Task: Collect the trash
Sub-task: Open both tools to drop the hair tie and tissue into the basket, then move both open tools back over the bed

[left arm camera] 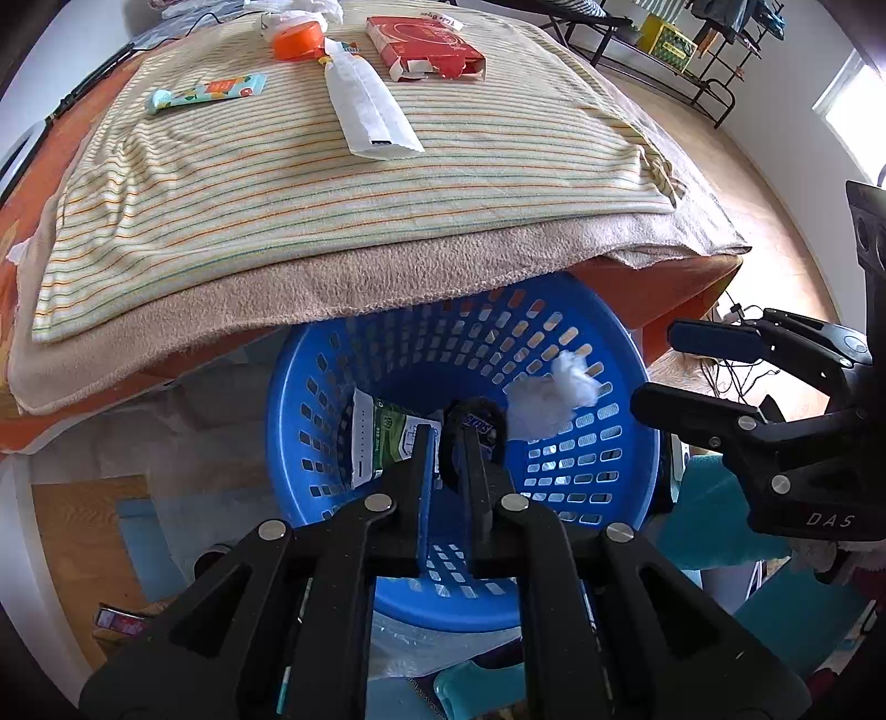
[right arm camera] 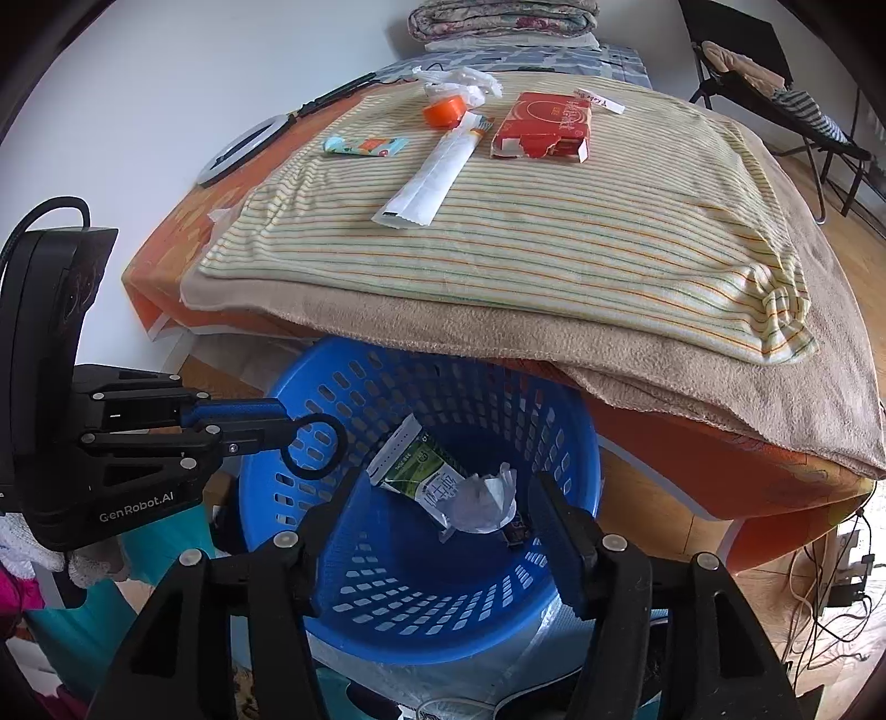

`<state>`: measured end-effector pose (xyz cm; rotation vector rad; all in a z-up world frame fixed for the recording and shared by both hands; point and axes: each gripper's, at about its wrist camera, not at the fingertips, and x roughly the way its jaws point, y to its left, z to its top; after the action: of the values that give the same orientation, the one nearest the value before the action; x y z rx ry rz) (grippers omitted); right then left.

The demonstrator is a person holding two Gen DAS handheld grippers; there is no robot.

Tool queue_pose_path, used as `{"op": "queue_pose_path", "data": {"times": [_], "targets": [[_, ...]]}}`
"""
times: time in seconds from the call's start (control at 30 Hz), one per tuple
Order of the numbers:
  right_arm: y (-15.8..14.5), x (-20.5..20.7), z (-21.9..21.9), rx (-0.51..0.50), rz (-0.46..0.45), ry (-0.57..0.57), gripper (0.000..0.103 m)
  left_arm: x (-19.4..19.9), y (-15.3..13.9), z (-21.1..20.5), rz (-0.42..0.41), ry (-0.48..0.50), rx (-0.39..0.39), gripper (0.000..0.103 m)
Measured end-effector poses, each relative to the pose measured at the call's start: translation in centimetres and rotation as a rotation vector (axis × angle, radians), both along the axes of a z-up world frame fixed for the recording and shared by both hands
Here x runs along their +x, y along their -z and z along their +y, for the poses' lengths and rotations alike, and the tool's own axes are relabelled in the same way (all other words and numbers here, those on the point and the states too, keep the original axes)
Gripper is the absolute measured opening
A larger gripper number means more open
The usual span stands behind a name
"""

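Blue laundry basket [right arm camera: 421, 554] sits half-hidden under the bed; left gripper [left arm camera: 447, 443] pinches a black ring [right arm camera: 314, 446], right gripper [right arm camera: 437, 498] gapes empty.

The left tongs [left arm camera: 446, 443] are reaching over the blue perforated laundry basket [left arm camera: 332, 354], their jaws nearly closed and pinching a black ring [left arm camera: 495, 421] that is hanging above the basket's inside. A Snickers wrapper [left arm camera: 480, 427] is showing just behind the ring. A green and white carton [left arm camera: 387, 437] is lying against the basket's inner wall, and a crumpled white tissue [left arm camera: 554, 396] is showing in front of the far wall. The right tongs [left arm camera: 659, 368] are hovering at the basket's right rim, jaws apart. Above, on the bed's striped cloth [left arm camera: 277, 183], a torn red box [left arm camera: 423, 47], a long white wrapper [left arm camera: 368, 108], an orange tape roll [left arm camera: 298, 40] and a teal tube [left arm camera: 207, 91] are lying.
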<state>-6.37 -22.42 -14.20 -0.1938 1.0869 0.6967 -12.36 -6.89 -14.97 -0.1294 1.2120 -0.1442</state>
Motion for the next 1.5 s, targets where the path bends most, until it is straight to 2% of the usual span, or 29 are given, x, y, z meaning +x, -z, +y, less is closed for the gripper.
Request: {"op": "queue_pose_path", "data": {"times": [0.1, 0.13, 0.27, 0.33, 0.37, 0.53, 0.8, 1.07, 1.2, 1.3, 1.5], "targets": [[0.0, 0.2, -0.1, -0.003, -0.002, 0.012, 0.069, -0.1, -0.2, 0.0, -0.01, -0.002, 0.005, 0.037], [0.0, 0.2, -0.2, -0.002, -0.003, 0.015, 0.07, -0.1, -0.3, 0.0, -0.017, -0.004, 0.006, 0.041], [0.0, 0.3, -0.4, -0.004, -0.001, 0.025, 0.073, 0.0, -0.4, 0.2, -0.018, -0.012, 0.006, 0.042], [-0.1, 0.3, -0.5, -0.007, -0.004, 0.032, 0.076, 0.0, -0.4, 0.3, -0.017, -0.019, 0.009, 0.055], [-0.1, 0.3, -0.5, -0.009, -0.008, 0.035, 0.078, 0.0, -0.4, 0.3, -0.022, -0.023, 0.01, 0.058], [-0.7, 0.4, -0.7, -0.019, -0.044, 0.063, 0.089, 0.1, -0.7, 0.5, -0.03, -0.035, 0.009, 0.066], [-1.7, 1.1, -1.0, -0.067, -0.105, 0.117, 0.094, 0.5, -1.2, 0.3, -0.033, -0.031, 0.003, 0.068], [-3.6, 3.0, -1.3, 0.011, -0.06, 0.155, 0.094, 2.2, -3.0, 0.8, -0.039, -0.041, -0.013, 0.068], [-5.5, 3.9, -1.0, 0.041, -0.098, 0.16, 0.094, 3.6, -4.5, 1.5, -0.066, -0.062, -0.016, 0.068], [-6.6, 4.9, -0.8, 0.051, -0.119, 0.159, 0.102, 4.9, -5.4, 2.1, -0.072, -0.067, -0.011, 0.068], [-8.4, 8.5, 0.0, 0.036, -0.153, 0.148, 0.103, 8.0, -6.8, 3.4, -0.096, -0.087, -0.005, 0.068]]}}
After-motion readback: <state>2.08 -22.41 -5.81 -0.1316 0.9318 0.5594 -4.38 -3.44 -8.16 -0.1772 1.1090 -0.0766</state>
